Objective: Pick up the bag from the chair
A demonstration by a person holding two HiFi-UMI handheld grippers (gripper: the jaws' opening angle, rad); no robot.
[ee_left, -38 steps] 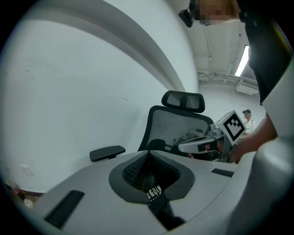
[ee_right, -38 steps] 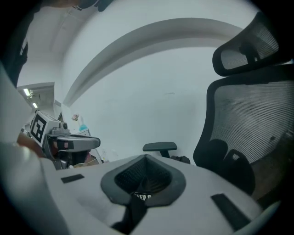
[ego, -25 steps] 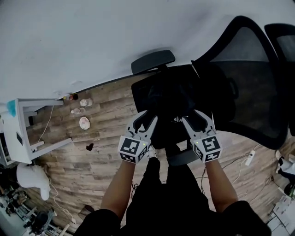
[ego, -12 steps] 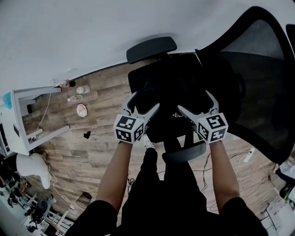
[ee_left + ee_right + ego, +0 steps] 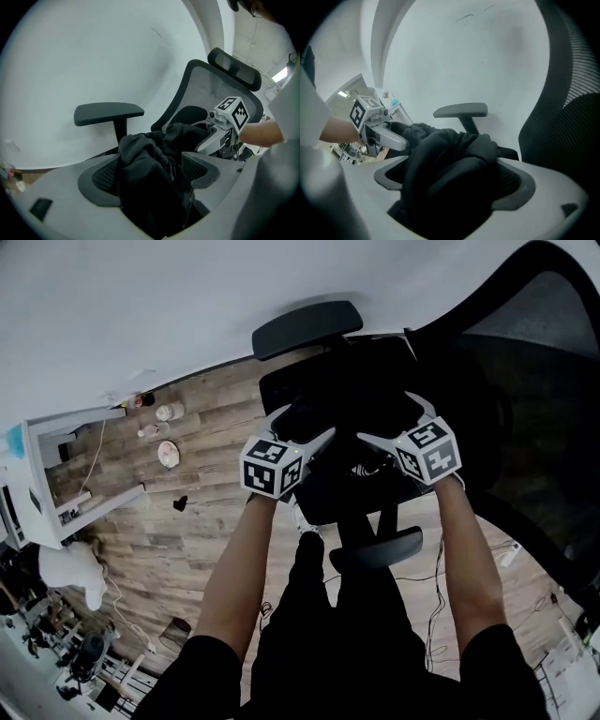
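Observation:
The black fabric bag (image 5: 347,413) lies bunched over the seat of a black office chair (image 5: 525,362). My left gripper (image 5: 304,427) grips its left side and my right gripper (image 5: 386,423) its right side, facing each other. In the left gripper view, dark cloth (image 5: 143,154) fills the gap between the jaws, and the other gripper's marker cube (image 5: 233,110) shows behind it. In the right gripper view, the bag (image 5: 450,159) bulges between the jaws the same way. I cannot tell whether the bag's underside still touches the seat.
Chair armrests stand at the far side (image 5: 305,329) and the near side (image 5: 375,547). A white table frame (image 5: 56,474) stands at left, with small bottles and a dish (image 5: 169,454) on the wood floor. Cables and a power strip (image 5: 511,554) lie at right. The wall is close behind.
Both grippers have moved forward from the seat's front edge into the bag and closed on its two sides; they sit higher in the head view.

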